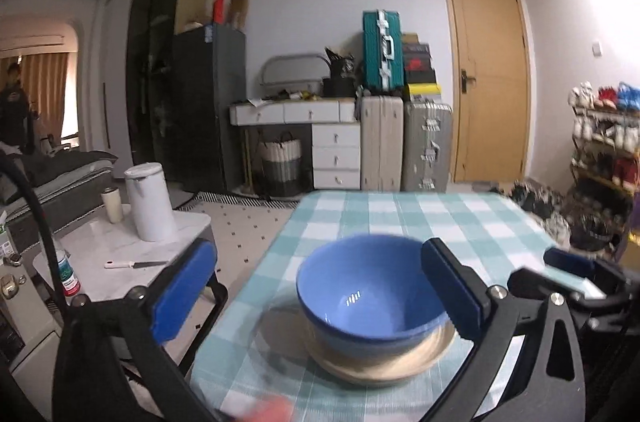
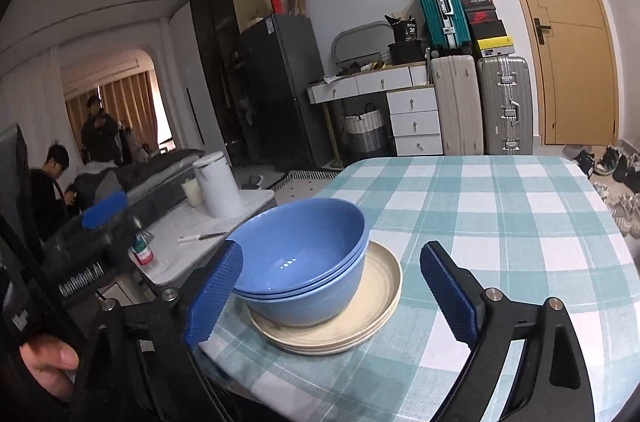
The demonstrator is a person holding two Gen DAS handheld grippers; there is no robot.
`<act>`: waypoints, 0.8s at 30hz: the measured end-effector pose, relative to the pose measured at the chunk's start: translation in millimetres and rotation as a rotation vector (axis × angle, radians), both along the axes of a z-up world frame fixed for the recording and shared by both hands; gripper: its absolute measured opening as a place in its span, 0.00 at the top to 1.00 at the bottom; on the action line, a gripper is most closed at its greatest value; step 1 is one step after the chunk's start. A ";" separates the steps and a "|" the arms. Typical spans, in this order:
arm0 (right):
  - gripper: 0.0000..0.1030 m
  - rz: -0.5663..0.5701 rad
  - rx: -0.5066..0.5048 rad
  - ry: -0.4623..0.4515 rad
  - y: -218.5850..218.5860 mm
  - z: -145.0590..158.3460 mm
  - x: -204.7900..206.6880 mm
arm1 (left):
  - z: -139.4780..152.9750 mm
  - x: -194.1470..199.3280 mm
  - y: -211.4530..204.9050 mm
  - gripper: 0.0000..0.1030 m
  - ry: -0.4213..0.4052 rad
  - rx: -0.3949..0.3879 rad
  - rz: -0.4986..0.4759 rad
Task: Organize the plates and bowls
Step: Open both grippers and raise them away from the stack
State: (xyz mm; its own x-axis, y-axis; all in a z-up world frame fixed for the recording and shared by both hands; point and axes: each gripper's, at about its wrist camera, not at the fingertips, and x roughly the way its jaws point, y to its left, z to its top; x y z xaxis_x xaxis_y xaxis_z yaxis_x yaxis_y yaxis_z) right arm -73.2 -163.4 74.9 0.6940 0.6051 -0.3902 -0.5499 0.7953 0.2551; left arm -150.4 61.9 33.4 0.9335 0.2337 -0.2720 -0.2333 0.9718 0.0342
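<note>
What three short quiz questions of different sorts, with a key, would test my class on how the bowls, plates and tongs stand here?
1. True or false: the blue bowls sit nested on the cream plates.
2. Multiple choice: the stack rests on A) the marble side table, B) the checked tablecloth, C) the floor.
3. Fill in: both the left tongs and the right tongs are ____ and hold nothing.

Key: 1 true; 2 B; 3 open.
</note>
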 end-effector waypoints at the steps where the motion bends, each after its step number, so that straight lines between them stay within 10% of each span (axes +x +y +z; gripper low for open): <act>1: 0.10 0.003 -0.005 0.002 0.5 -0.5 -0.8 | -3.2 1.0 0.0 0.00 0.018 -0.005 -0.004; 24: 0.01 -0.058 -0.109 -0.034 0.9 -7.3 -24.4 | -29.0 5.6 5.2 0.00 0.016 -0.160 -0.060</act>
